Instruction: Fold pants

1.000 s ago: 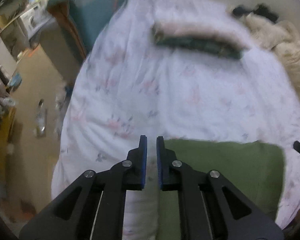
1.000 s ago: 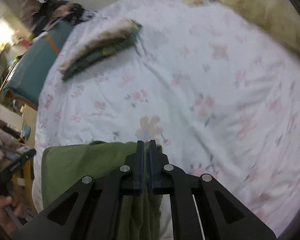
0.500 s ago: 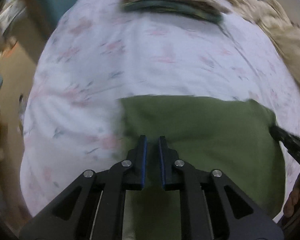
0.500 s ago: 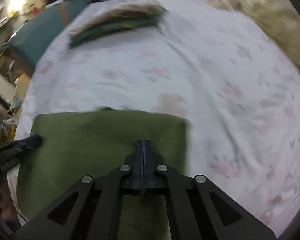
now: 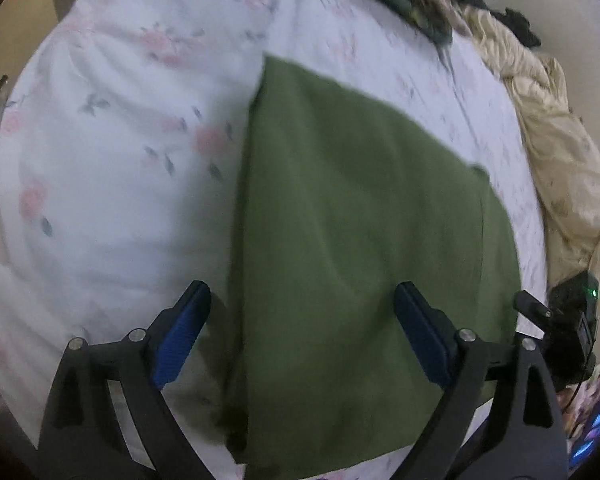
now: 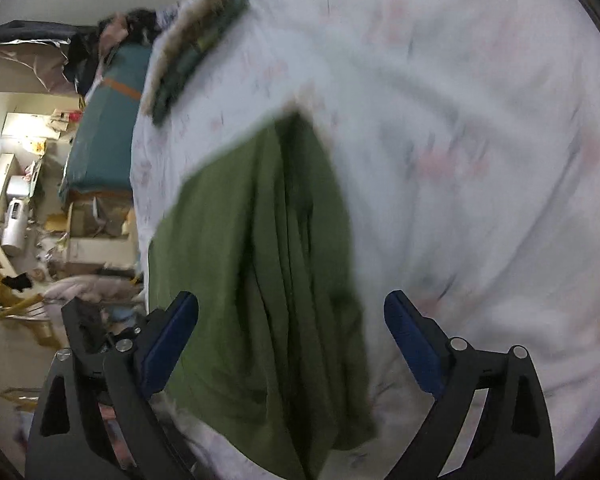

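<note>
Since the earlier frames we have lowered the green pants (image 5: 360,240) onto the bed (image 5: 112,184) near its front edge | left hand-held gripper (image 5: 302,312) and right hand-held gripper (image 6: 291,320): jaws just opened wide, releasing the cloth, gripping nothing | fold laid flat to settle.

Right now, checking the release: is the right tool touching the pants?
Apart. The right wrist view shows the right tool just opened wide, both pads clear of the pants lying between them.
</note>
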`<state>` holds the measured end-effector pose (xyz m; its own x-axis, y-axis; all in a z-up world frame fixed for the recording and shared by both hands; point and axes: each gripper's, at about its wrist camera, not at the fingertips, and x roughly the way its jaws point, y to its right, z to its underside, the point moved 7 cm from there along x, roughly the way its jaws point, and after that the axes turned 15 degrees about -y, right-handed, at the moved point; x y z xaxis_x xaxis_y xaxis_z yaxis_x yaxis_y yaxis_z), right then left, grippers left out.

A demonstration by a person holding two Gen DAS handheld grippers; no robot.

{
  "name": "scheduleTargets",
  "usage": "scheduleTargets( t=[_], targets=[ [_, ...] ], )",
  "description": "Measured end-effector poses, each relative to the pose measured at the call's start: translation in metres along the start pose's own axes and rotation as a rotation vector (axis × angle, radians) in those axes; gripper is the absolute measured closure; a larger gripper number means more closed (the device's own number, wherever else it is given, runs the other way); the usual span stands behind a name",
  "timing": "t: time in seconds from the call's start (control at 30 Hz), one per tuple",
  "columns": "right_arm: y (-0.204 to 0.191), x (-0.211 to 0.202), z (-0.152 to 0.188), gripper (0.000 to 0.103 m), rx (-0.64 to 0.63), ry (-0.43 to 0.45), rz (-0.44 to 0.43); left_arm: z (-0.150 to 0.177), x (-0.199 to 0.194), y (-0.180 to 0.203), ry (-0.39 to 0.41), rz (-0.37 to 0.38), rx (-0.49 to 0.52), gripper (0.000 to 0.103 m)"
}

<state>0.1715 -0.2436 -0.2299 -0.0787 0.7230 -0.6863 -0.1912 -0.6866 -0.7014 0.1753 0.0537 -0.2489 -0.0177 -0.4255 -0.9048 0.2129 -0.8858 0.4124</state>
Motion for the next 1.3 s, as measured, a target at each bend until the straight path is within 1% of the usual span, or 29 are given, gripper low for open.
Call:
scheduleTargets(
  t=[0.1, 0.13, 0.17, 0.2, 0.23, 0.27, 0.3, 0.33, 0.37, 0.4, 0.47, 0.53, 0.6, 0.63, 0.7, 0.73, 0.77, 0.83, 0.9, 1.0, 1.03, 1.07, 1.1, 1.13, 1.17, 1.23, 1.27, 1.3],
  targets=[
    [-0.006, 0.024, 0.009, 0.006, -0.026, -0.061, 0.002, 0.005, 0.009, 0.012, -0.033, -0.008, 0.048, 0.012],
    [-0.013, 0.032, 0.012, 0.009, -0.075, -0.066, 0.042, 0.007, 0.012, 0.016, -0.048, -0.007, 0.064, 0.014],
    [-0.019, 0.035, 0.015, 0.017, -0.113, -0.068, 0.076, 0.009, 0.015, 0.019, -0.056, -0.008, 0.077, 0.019],
    [-0.026, 0.041, 0.018, 0.026, -0.165, -0.076, 0.122, 0.011, 0.017, 0.022, -0.062, -0.015, 0.104, 0.035],
    [-0.03, 0.043, 0.018, 0.039, -0.188, -0.072, 0.148, 0.012, 0.018, 0.027, -0.067, -0.013, 0.128, 0.05],
    [-0.036, 0.043, 0.02, 0.052, -0.216, -0.059, 0.178, 0.013, 0.017, 0.03, -0.065, -0.017, 0.146, 0.057],
    [-0.04, 0.041, 0.021, 0.058, -0.235, -0.049, 0.188, 0.015, 0.014, 0.035, -0.059, -0.021, 0.172, 0.071],
    [-0.046, 0.036, 0.021, 0.067, -0.263, -0.025, 0.21, 0.017, 0.009, 0.041, -0.047, -0.032, 0.206, 0.079],
    [-0.049, 0.033, 0.022, 0.075, -0.28, -0.013, 0.217, 0.019, 0.0, 0.046, -0.023, -0.037, 0.235, 0.081],
    [-0.052, 0.029, 0.024, 0.077, -0.295, -0.004, 0.215, 0.02, -0.008, 0.05, -0.001, -0.036, 0.251, 0.083],
    [-0.065, 0.014, 0.027, 0.081, -0.329, 0.042, 0.204, 0.024, -0.028, 0.059, 0.051, -0.01, 0.261, 0.085],
    [-0.076, -0.001, 0.033, 0.082, -0.361, 0.087, 0.185, 0.031, -0.049, 0.069, 0.102, 0.0, 0.28, 0.085],
    [-0.089, -0.02, 0.038, 0.082, -0.385, 0.147, 0.136, 0.037, -0.073, 0.08, 0.161, 0.009, 0.307, 0.085],
    [-0.099, -0.034, 0.042, 0.082, -0.408, 0.195, 0.116, 0.04, -0.088, 0.086, 0.2, 0.025, 0.315, 0.085],
    [-0.114, -0.05, 0.047, 0.082, -0.439, 0.254, 0.081, 0.043, -0.115, 0.098, 0.277, 0.023, 0.346, 0.085],
    [-0.121, -0.058, 0.049, 0.082, -0.455, 0.285, 0.068, 0.043, -0.125, 0.101, 0.304, 0.017, 0.355, 0.085],
    [-0.129, -0.064, 0.047, 0.082, -0.464, 0.303, 0.067, 0.041, -0.137, 0.107, 0.336, 0.004, 0.364, 0.085],
    [-0.139, -0.072, 0.041, 0.082, -0.472, 0.318, 0.062, 0.03, -0.146, 0.117, 0.353, -0.008, 0.364, 0.085],
    [-0.151, -0.079, 0.029, 0.082, -0.483, 0.328, 0.062, 0.016, -0.157, 0.119, 0.361, -0.013, 0.371, 0.085],
    [-0.177, -0.086, 0.002, 0.082, -0.513, 0.338, 0.086, -0.015, -0.172, 0.126, 0.381, -0.019, 0.374, 0.085],
    [-0.181, -0.089, -0.002, 0.082, -0.522, 0.342, 0.094, -0.028, -0.179, 0.128, 0.391, -0.016, 0.371, 0.085],
    [-0.189, -0.091, -0.013, 0.082, -0.532, 0.346, 0.102, -0.042, -0.186, 0.13, 0.404, -0.014, 0.368, 0.085],
    [-0.195, -0.094, -0.021, 0.082, -0.537, 0.348, 0.102, -0.048, -0.189, 0.132, 0.412, -0.014, 0.366, 0.085],
    [-0.204, -0.096, -0.037, 0.082, -0.541, 0.351, 0.095, -0.062, -0.196, 0.134, 0.423, -0.01, 0.361, 0.085],
    [-0.209, -0.097, -0.046, 0.082, -0.54, 0.354, 0.087, -0.071, -0.199, 0.134, 0.433, -0.01, 0.36, 0.085],
    [-0.221, -0.096, -0.07, 0.082, -0.533, 0.359, 0.07, -0.102, -0.209, 0.137, 0.454, -0.02, 0.36, 0.085],
    [-0.229, -0.097, -0.085, 0.082, -0.54, 0.364, 0.071, -0.12, -0.214, 0.139, 0.463, -0.02, 0.355, 0.085],
    [-0.235, -0.097, -0.097, 0.082, -0.547, 0.369, 0.074, -0.132, -0.217, 0.14, 0.47, -0.018, 0.352, 0.085]
  ],
)
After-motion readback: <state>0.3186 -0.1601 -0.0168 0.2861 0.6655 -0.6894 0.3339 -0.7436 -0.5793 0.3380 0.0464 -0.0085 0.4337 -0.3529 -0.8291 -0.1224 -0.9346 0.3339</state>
